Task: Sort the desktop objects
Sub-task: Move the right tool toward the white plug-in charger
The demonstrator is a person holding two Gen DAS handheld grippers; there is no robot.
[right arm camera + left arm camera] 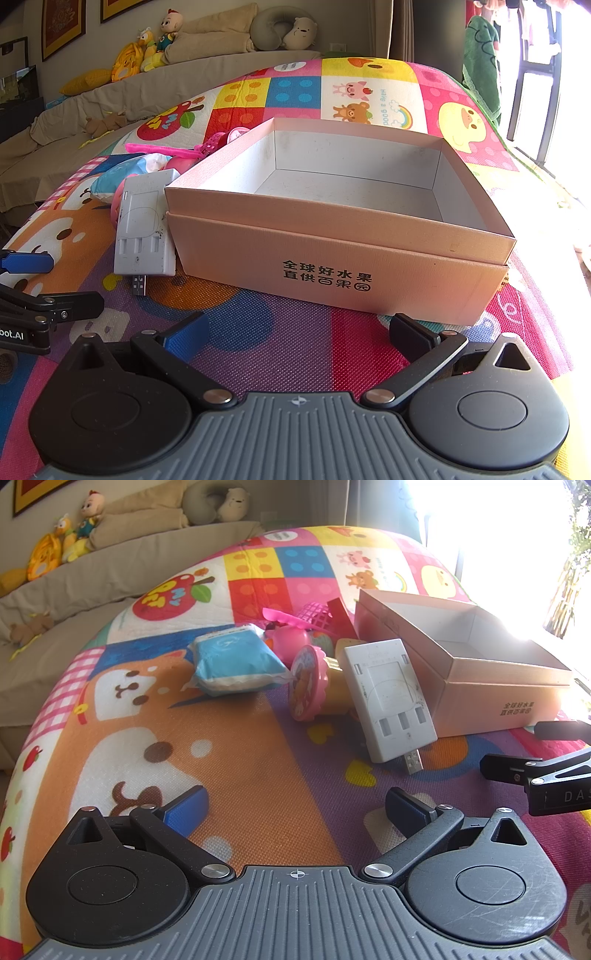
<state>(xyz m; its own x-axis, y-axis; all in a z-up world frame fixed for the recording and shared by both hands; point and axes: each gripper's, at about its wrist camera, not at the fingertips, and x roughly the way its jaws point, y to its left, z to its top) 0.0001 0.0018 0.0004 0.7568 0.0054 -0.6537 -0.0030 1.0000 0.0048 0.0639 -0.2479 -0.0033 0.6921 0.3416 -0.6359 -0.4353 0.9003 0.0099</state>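
Both tongs, left (295, 806) and right (297, 330), gape empty as the white charger (388, 698) leans on the box (343, 236), long axis near-to-far, USB plug (413, 762) nearest.

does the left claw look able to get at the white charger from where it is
Probably yes. The left claw is open and empty, and the white charger lies just ahead on bare mat. It leans on the yellow toy, with the box close on its right.
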